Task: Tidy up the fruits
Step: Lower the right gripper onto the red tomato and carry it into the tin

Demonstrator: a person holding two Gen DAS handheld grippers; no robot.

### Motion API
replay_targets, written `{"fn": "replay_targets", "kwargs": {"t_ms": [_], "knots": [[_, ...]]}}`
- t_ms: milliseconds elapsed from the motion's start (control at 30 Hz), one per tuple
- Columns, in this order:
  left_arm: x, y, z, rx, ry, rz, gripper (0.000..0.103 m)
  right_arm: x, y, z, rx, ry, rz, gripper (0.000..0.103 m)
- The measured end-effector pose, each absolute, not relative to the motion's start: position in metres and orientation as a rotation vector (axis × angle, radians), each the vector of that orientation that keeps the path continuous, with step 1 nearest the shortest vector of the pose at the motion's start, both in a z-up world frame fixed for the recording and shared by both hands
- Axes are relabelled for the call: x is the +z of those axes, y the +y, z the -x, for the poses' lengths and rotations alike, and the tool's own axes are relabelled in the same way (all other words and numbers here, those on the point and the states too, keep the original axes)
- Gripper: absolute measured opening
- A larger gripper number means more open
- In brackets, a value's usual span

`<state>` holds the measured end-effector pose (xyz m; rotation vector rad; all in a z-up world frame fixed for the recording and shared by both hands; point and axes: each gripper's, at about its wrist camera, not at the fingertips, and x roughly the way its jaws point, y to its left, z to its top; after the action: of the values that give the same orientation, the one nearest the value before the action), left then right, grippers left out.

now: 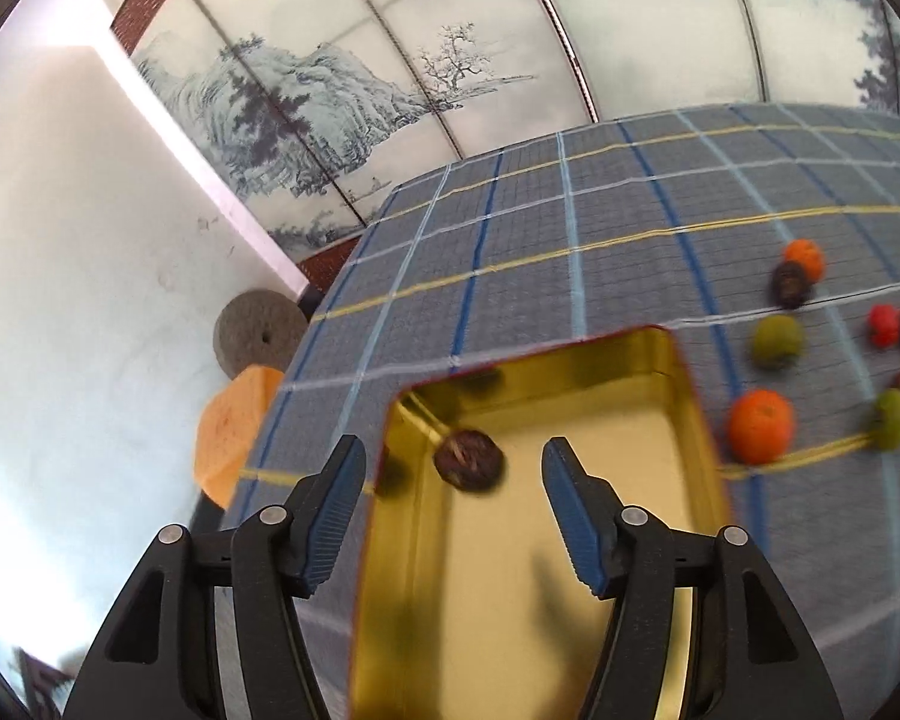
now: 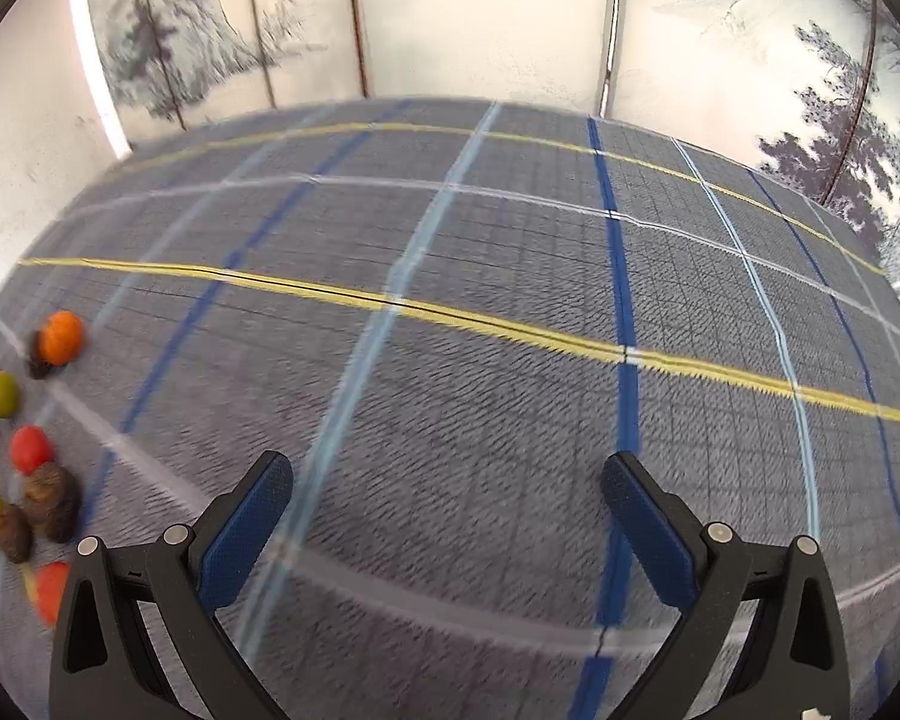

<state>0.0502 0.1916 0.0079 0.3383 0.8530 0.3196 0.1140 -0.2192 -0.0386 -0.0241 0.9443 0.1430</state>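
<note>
We hold the left gripper (image 1: 453,459) over the gold tin (image 1: 678,480), fingers spread wide, pinching nothing; a dark fruit (image 1: 469,459) sits in the tin near its far left corner, straight ahead between the fingertips and apart from both; it is blurred, so we cannot tell whether it rests or rolls. The loose fruits lie on the plaid cloth (image 1: 570,240) to the right of the tin: a large orange (image 1: 759,425) just beside the tin wall, a green fruit (image 1: 777,341) beyond it, further reds, greens and darks farther right; all roundish, so no long axis to mind.

The right gripper (image 2: 447,480) is also spread wide and empty, over bare cloth; the fruit cluster lies off its left finger, a dark fruit (image 2: 51,501) and a red one (image 2: 30,449) nearest.

Our judgement: the left gripper is nearer the large orange and the tin; the next pick calls for a swing rightward; the right gripper would need a leftward swing.
</note>
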Motion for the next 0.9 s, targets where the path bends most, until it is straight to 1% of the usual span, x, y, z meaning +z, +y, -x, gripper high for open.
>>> {"fn": "replay_targets", "kwargs": {"t_ms": [67,133,200,333,433,467,533,600,633,700,733,767,900], "knots": [[0.017,0.182,-0.031,0.292,0.843,-0.269,0.063,-0.029,-0.212,-0.091,0.18,0.885,0.021,0.101],[0.024,0.173,-0.012,0.259,0.82,-0.2,0.066,-0.016,-0.198,-0.063,0.275,0.834,0.022,0.098],[0.027,0.161,0.004,0.224,0.811,-0.138,0.067,-0.006,-0.181,-0.038,0.397,0.805,0.023,0.092],[0.027,0.134,0.027,0.164,0.792,-0.067,0.067,0.004,-0.132,-0.011,0.597,0.806,0.166,0.09],[0.028,0.115,0.041,0.123,0.776,-0.05,0.067,0.002,-0.106,-0.007,0.643,0.81,0.243,0.084],[0.028,0.111,0.045,0.115,0.772,-0.045,0.067,-0.001,-0.101,-0.01,0.649,0.815,0.256,0.081],[0.028,0.105,0.051,0.103,0.772,-0.04,0.067,-0.01,-0.091,-0.018,0.663,0.844,0.269,0.072],[0.028,0.102,0.057,0.106,0.77,-0.052,0.068,-0.021,-0.084,-0.026,0.662,0.88,0.285,0.059],[0.028,0.101,0.058,0.108,0.77,-0.063,0.068,-0.023,-0.087,-0.027,0.667,0.896,0.287,0.056],[0.028,0.1,0.061,0.114,0.77,-0.084,0.068,-0.033,-0.084,-0.032,0.654,0.942,0.295,0.041],[0.028,0.1,0.063,0.12,0.765,-0.086,0.068,-0.033,-0.087,-0.031,0.646,0.942,0.284,0.037],[0.027,0.105,0.064,0.12,0.766,-0.081,0.068,-0.032,-0.09,-0.031,0.656,0.958,0.254,0.028],[0.027,0.116,0.074,0.141,0.743,-0.043,0.068,-0.016,-0.09,-0.017,0.652,0.936,0.243,0.028]]}}
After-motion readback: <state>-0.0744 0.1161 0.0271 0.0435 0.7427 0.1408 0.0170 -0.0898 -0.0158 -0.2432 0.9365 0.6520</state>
